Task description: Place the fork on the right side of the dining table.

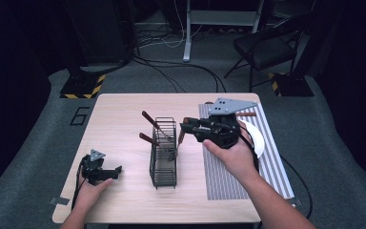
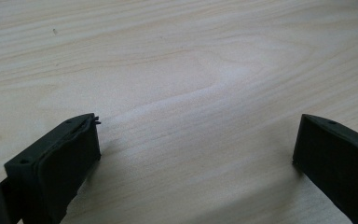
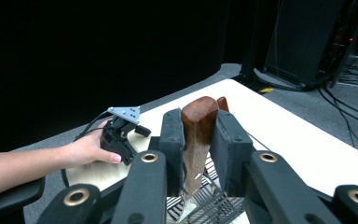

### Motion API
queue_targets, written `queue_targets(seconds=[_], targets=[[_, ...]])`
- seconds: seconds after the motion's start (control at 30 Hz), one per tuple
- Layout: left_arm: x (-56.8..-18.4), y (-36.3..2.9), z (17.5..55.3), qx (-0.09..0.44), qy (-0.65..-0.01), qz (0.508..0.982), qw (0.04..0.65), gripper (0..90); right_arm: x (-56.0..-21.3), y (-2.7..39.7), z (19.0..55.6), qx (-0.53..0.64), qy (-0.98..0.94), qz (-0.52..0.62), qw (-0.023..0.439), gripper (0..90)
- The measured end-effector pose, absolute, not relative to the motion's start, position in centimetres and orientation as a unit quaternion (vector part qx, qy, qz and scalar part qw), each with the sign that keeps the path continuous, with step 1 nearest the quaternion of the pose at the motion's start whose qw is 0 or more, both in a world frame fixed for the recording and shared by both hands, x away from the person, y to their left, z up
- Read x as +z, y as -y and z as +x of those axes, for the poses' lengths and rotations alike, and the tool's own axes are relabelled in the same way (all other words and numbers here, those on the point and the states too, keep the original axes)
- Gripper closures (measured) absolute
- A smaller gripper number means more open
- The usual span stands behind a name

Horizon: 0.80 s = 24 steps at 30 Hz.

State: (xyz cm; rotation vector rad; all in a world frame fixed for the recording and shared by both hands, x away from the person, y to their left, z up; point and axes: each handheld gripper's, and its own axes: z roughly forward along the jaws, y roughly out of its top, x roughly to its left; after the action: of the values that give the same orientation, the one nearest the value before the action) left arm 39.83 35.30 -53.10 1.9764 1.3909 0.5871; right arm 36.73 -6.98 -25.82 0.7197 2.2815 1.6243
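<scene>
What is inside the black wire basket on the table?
In the wire basket stand two utensils with brown wooden handles, leaning left. Their lower ends are hidden behind the wires, so I cannot tell what kind they are.

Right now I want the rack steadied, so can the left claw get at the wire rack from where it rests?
Probably yes: the left claw lies open on bare table beside the wire rack, with nothing between them.

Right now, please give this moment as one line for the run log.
right tool: shut on wooden-handled utensil, over wire basket | left tool: open, nothing between, on table
</scene>
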Motion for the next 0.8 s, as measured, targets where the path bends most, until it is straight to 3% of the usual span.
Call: queue_targets(seconds=[0.4, 0.8], targets=[[-53.1, -35.2, 39.8, 0.224, -0.532, 0.750, 0.323, 0.3, -25.0, 9.8, 36.8, 0.560, -0.773, 0.262, 0.145, 74.6], [-53.1, -35.2, 39.8, 0.224, -0.532, 0.750, 0.323, 0.3, -26.6, 12.5, 36.7, 0.553, -0.766, 0.286, 0.160, 74.6]])
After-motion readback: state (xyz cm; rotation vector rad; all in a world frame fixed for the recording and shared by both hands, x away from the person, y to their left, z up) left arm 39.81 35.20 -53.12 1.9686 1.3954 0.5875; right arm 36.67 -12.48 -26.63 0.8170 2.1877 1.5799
